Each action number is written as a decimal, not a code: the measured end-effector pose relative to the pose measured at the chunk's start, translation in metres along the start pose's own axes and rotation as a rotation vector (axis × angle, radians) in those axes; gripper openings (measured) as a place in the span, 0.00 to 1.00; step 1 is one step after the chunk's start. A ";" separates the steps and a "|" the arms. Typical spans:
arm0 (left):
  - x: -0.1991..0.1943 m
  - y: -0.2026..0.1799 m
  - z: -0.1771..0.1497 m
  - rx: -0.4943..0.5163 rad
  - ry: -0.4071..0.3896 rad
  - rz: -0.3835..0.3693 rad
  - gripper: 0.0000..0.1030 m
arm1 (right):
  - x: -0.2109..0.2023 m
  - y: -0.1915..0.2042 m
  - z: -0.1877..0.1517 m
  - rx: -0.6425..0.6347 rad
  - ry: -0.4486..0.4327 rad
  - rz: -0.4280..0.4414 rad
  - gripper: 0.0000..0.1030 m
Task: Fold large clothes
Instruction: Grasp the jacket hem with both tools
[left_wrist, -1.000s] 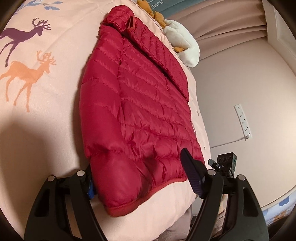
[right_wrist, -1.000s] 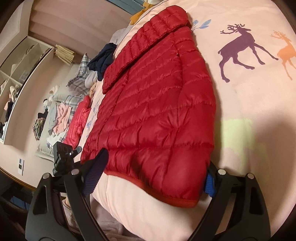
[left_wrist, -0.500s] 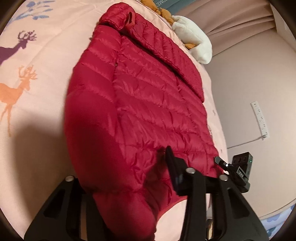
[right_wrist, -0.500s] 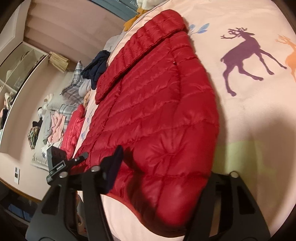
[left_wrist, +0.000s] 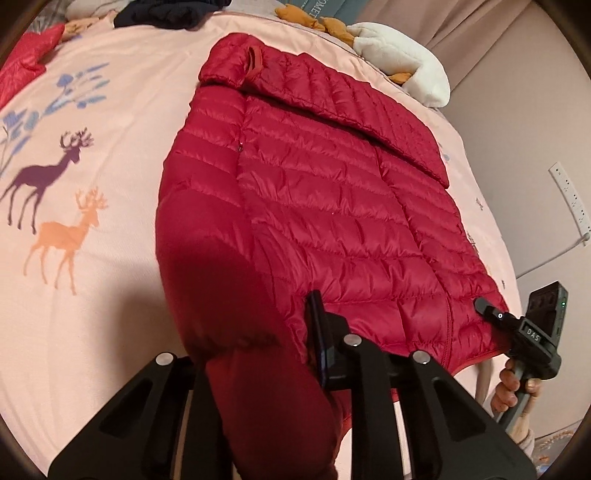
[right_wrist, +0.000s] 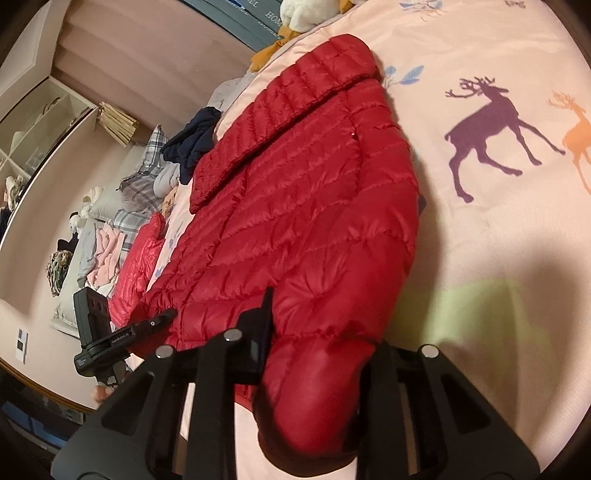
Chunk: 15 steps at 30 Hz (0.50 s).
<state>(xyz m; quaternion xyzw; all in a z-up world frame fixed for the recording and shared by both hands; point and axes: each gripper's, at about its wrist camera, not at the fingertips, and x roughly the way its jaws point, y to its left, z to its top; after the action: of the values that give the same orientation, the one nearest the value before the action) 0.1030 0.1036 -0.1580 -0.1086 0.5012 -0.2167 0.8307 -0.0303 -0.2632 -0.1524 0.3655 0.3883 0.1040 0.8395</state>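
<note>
A red quilted down jacket lies flat on a pink bedspread printed with deer, sleeves folded in, collar at the far end. My left gripper is shut on the jacket's near left hem corner, which bulges up between the fingers. My right gripper is shut on the near right hem corner of the jacket. Each gripper shows in the other's view: the right one at the hem's far corner, the left one likewise.
A white plush toy and orange cushions lie beyond the collar. Dark clothes, plaid and pink garments and another red jacket pile at the bed's left side. A wall with a power strip runs close along the bed.
Both grippers moved forward onto the hem and closed from wide open onto its two corners; the corners now rise off the bedspread.
</note>
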 end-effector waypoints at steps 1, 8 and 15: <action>-0.002 -0.001 0.000 0.007 -0.007 0.010 0.17 | -0.001 0.002 0.000 -0.005 -0.003 -0.001 0.20; -0.012 -0.012 0.000 0.043 -0.052 0.049 0.14 | -0.007 0.013 -0.001 -0.054 -0.024 -0.006 0.16; -0.019 -0.022 0.001 0.073 -0.073 0.062 0.13 | -0.013 0.018 0.000 -0.086 -0.036 0.008 0.16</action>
<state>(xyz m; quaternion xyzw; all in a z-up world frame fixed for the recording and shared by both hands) 0.0907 0.0931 -0.1338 -0.0707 0.4657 -0.2050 0.8580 -0.0365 -0.2562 -0.1324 0.3325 0.3668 0.1172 0.8609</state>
